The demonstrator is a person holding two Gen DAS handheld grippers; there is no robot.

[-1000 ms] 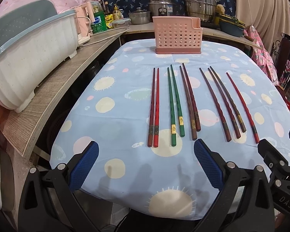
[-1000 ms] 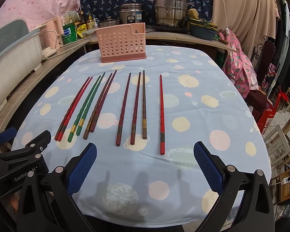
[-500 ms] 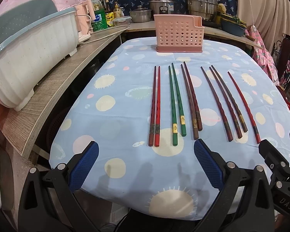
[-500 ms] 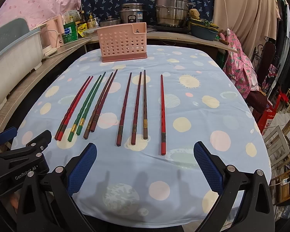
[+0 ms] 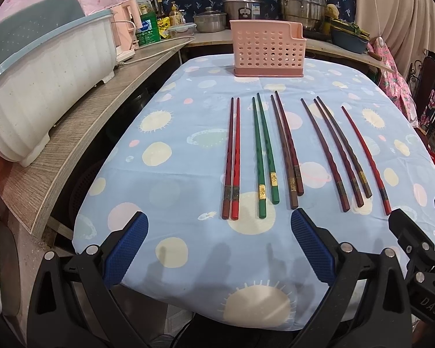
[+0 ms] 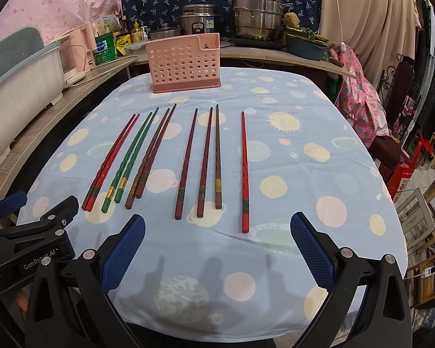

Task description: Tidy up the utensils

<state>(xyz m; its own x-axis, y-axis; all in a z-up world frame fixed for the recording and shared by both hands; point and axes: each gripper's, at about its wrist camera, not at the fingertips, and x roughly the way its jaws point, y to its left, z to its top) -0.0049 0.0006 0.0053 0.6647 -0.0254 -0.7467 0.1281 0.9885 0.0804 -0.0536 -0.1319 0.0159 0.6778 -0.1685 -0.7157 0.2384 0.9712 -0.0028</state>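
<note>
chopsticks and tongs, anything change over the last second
Barely. Both cameras eased slightly nearer the table; nothing was gripped or released. The left tongs and right tongs stay open and empty, the ten chopsticks lie in the same row, and the pink basket stays behind them.

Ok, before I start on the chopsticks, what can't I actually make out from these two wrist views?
- Inside of the pink basket: both views, hidden by its perforated front wall; dividers and contents unknown.
- Gold bands on the green chopsticks: both views, markings too small to read.
- Right gripper in the left wrist view: cut off by the frame edge.
- Table near edge: hidden behind the gripper bodies.
</note>
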